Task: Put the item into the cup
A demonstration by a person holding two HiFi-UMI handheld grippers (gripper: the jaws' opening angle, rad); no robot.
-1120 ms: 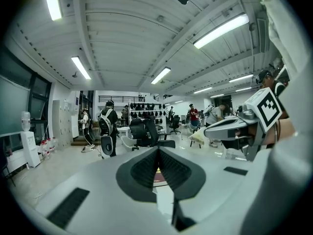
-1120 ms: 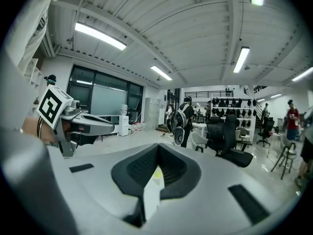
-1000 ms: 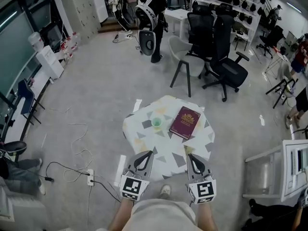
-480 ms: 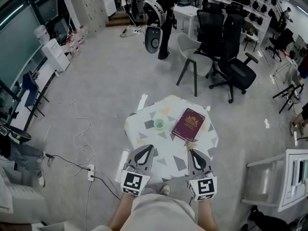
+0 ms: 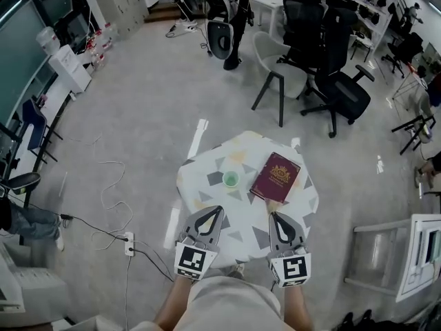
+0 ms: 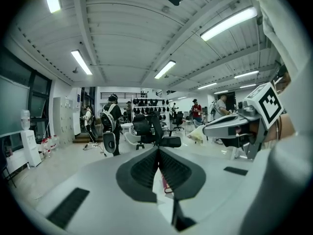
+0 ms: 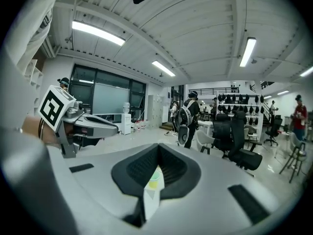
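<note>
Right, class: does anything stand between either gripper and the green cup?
Nothing visible does. Only bare tabletop lies between the left gripper, the right gripper and the cup; the maroon book lies apart, to the cup's right.

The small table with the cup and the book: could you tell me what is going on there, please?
A person stands at the near edge of the small patterned table, holding a tool in each hand. The left tool and the right tool are both held low by that edge, jaws together and empty. A green cup sits near the table's middle, with a maroon book lying flat beside it, apart from it. Nothing has been picked up yet.
</note>
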